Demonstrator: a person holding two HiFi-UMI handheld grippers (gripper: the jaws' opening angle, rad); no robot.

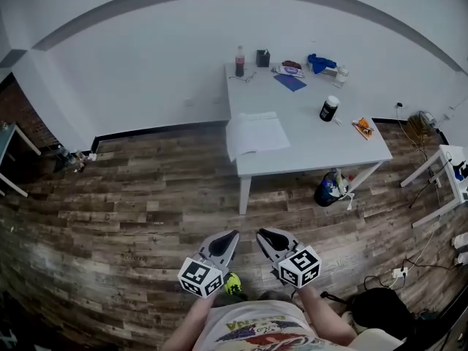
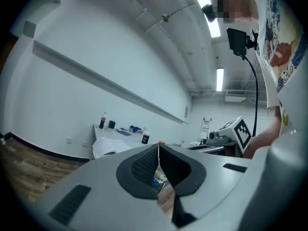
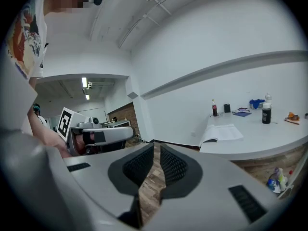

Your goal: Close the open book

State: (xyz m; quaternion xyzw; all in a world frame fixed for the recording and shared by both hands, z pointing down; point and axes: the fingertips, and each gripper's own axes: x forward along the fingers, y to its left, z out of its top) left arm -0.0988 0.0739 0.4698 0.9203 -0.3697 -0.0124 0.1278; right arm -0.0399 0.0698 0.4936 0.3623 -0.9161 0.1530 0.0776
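Close to the person's body, the left gripper [image 1: 234,234] has its jaws pressed together and empty. Beside it, the right gripper [image 1: 260,232] shows a thin slit between its jaws, with nothing in it. Well beyond them, across wood floor [image 1: 131,218], the book [image 1: 256,132] lies open at the table's [image 1: 344,141] near left edge.

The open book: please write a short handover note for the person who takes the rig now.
Left gripper: jaws shut, empty.
Right gripper: jaws a slit apart, empty.
Both are over the wooden floor, well short of the table.
The book lies open at the table's left edge, untouched.
Done: nothing yet.
Left: walk up to the table and close the book.
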